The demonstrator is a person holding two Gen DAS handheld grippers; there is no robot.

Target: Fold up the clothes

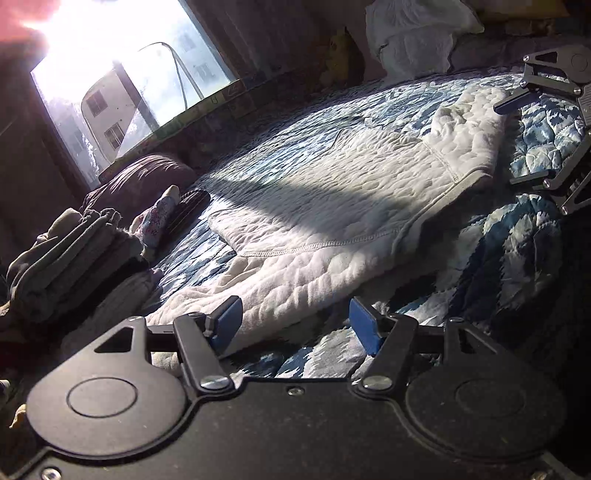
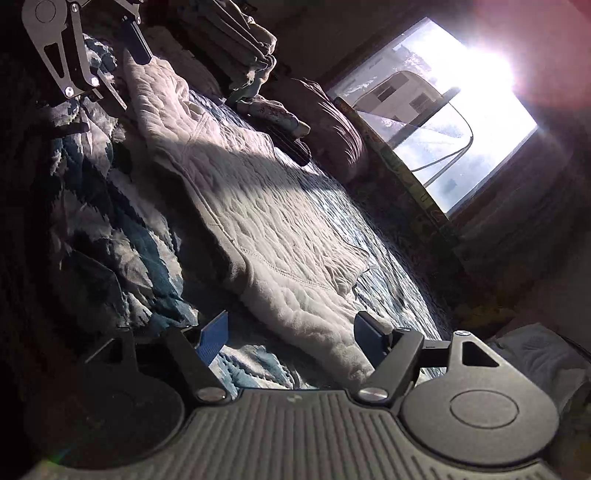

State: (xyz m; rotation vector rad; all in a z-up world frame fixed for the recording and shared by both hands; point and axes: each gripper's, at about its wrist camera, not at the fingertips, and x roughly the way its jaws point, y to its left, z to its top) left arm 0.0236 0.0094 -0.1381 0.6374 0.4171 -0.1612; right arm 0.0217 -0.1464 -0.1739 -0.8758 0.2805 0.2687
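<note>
Left wrist view: white sweatshirt [image 1: 332, 206] spread on blue patterned quilt [image 1: 535, 258], one end doubled over at the far side, near the right gripper [image 1: 524, 144]. Left gripper [image 1: 295, 325] at the sweatshirt's near edge, jaws wide, nothing between the blue pads [image 1: 229, 314], cloth just beyond them. Stack of folded grey garments [image 1: 62, 258] left of the sweatshirt, with a dark pillow [image 1: 144, 181] behind the stack. Window [image 1: 129, 81] beyond the sweatshirt, glaring.

Right wrist view: same sweatshirt [image 2: 251, 206] running lengthwise away from the right gripper [image 2: 291, 332]. Jaws wide, empty, straddling the near white edge. Left gripper [image 2: 110, 55] at the sweatshirt's far end, beside the folded stack [image 2: 240, 33].

Progress, as a judgement: several garments lying folded beside the sweatshirt; sweatshirt itself partly doubled at most, not a compact fold. Fits either spreading flat or mid-fold; undecidable from here. Remaining: bringing the sweatshirt to a finished fold.
</note>
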